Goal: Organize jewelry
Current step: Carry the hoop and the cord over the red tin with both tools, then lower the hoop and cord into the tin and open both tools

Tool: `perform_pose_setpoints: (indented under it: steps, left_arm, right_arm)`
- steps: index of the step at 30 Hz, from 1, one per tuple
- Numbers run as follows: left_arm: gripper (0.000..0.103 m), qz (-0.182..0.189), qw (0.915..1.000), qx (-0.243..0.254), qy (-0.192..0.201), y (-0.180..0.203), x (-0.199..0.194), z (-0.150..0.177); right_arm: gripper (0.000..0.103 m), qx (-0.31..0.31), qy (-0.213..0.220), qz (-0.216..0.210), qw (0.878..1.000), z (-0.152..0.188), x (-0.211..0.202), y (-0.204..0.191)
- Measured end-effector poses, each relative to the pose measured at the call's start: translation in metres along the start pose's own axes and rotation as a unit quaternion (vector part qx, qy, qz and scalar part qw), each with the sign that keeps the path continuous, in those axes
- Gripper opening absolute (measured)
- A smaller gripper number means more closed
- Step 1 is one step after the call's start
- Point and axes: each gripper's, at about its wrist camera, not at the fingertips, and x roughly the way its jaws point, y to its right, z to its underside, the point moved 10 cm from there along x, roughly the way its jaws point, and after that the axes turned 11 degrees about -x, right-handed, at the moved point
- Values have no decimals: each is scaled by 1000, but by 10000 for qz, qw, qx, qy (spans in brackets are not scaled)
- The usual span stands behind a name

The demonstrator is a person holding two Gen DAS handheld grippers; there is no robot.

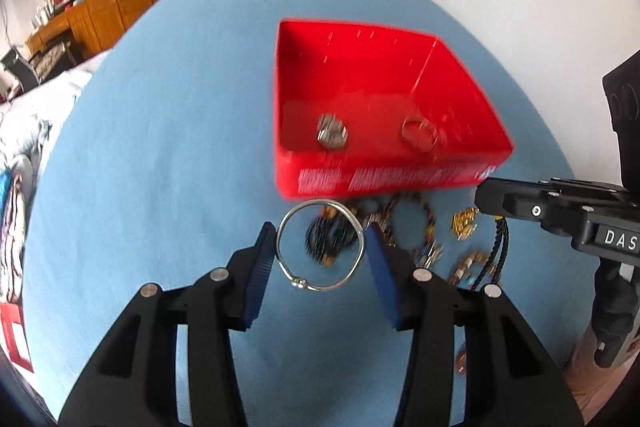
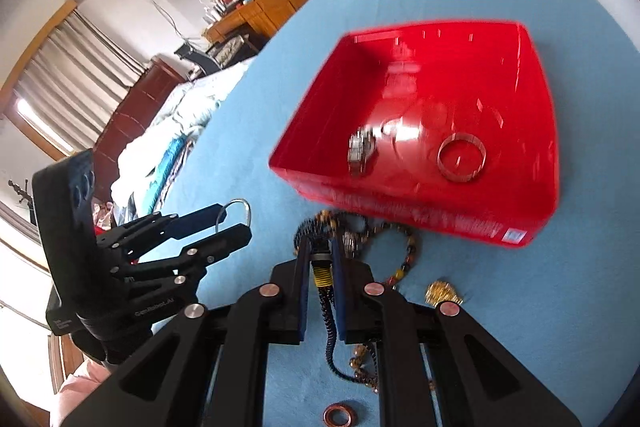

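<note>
The left gripper (image 1: 320,247) clamps a thin silver bangle (image 1: 320,245); the right gripper (image 2: 322,259) clamps a dark cord (image 2: 329,323). Two silver pieces lie in one red box (image 1: 460,75).

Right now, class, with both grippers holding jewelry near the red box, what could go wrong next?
1. The left gripper holds the thin silver bangle only by its two edges; it might slip or twist out.
2. The dark cord dangling from the right gripper could snag the beaded bracelets beneath it and drag them along.
3. The red box sits close behind the pile; a low carry might knock its wall.
</note>
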Motion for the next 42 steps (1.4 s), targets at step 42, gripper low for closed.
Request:
perform_pose_setpoints:
  steps: [42]
  left_arm:
    - [60, 260, 9994, -149, -189, 29, 72, -104]
  right_arm:
    - [29, 73, 335, 1138, 9929, -68, 10, 101]
